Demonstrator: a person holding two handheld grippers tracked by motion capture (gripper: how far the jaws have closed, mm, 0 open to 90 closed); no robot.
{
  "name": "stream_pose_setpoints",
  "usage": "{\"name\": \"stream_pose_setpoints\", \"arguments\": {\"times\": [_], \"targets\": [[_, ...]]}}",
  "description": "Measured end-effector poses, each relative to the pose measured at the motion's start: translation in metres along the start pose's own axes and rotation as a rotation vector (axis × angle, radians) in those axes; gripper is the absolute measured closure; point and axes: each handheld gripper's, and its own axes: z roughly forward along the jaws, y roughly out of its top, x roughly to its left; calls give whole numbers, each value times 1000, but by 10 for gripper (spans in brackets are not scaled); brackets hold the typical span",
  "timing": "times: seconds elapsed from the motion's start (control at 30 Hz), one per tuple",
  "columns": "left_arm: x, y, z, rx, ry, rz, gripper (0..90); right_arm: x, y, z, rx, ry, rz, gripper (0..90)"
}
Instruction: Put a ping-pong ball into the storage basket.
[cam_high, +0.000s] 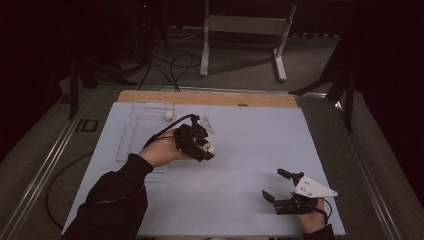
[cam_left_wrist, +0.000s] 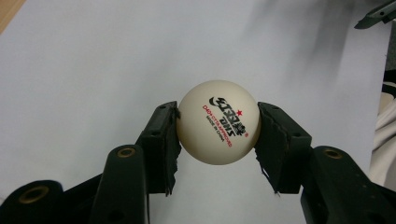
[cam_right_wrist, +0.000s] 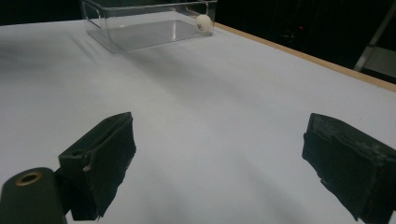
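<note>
The right gripper (cam_high: 273, 186), nearest the camera at the near edge of the table (cam_high: 250, 150), is held with its jaws spread wide and nothing between them. A white ball (cam_left_wrist: 218, 122) is clamped between the pads of the left gripper (cam_high: 202, 145), just right of the clear tray (cam_high: 131, 131), above the table surface. A second ball (cam_high: 169, 114) is seen in the tray's far right corner.

A black brand logo with a small red star is printed on the white ball (cam_left_wrist: 218, 122); smaller red and black lettering beneath it cannot be read.
</note>
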Motion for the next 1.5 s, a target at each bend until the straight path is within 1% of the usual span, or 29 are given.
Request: {"name": "stream_pose_setpoints", "arguments": {"times": [0.23, 0.27, 0.33, 0.47, 0.5, 0.53, 0.57, 0.63, 0.7, 0.73, 0.83, 0.9, 1.07, 1.1, 1.23, 1.27, 1.33, 1.37, 1.4, 1.5], "targets": [[5, -1, -10, -11, 11, -15, 525, 0, 0, 0, -1, 0, 0, 92], [6, -2, -12, -14, 18, -15, 525, 0, 0, 0, -1, 0, -1, 92], [8, -3, -14, -17, 16, -24, 525, 0, 0, 0, 0, 0, 1, 92], [12, -5, -20, -22, 30, -38, 525, 0, 0, 0, -3, 0, 1, 92], [12, -5, -22, -20, 29, -35, 525, 0, 0, 0, -2, 0, -1, 92], [12, -5, -24, -25, 38, -37, 525, 0, 0, 0, -1, -1, 0, 92], [13, -5, -26, -27, 33, -39, 525, 0, 0, 0, -1, 0, 2, 92], [14, -6, -28, -29, 44, -43, 525, 0, 0, 0, -1, -1, 2, 92], [15, -6, -30, -31, 41, -44, 525, 0, 0, 0, -1, 0, 1, 92], [17, -7, -33, -30, 51, -48, 525, 0, 0, 0, -1, 0, -1, 92], [19, -9, -38, -45, 55, -63, 525, 0, 0, 0, -1, -1, -1, 92], [20, -10, -41, -42, 69, -59, 525, 0, 0, -1, -3, -1, 1, 92], [23, -13, -49, -55, 77, -72, 524, 0, 0, 0, -2, -1, -1, 92], [25, -14, -53, -63, 91, -79, 525, 0, 0, 0, -1, 1, 0, 92], [27, -17, -58, -75, 100, -94, 525, 0, 1, -1, -3, -1, -1, 92], [28, -20, -62, -81, 110, -104, 525, 0, 1, -1, -1, -1, 0, 92], [31, -23, -65, -78, 118, -112, 525, 0, 0, 0, -1, -1, -1, 92], [32, -25, -66, -86, 122, -125, 525, 1, 0, 0, -1, 0, -1, 92], [34, -26, -68, -85, 124, -130, 525, 1, 1, 0, -2, 0, -2, 92], [37, -32, -72, -102, 146, -154, 525, 0, 0, 0, -1, -2, 0, 92]]}}
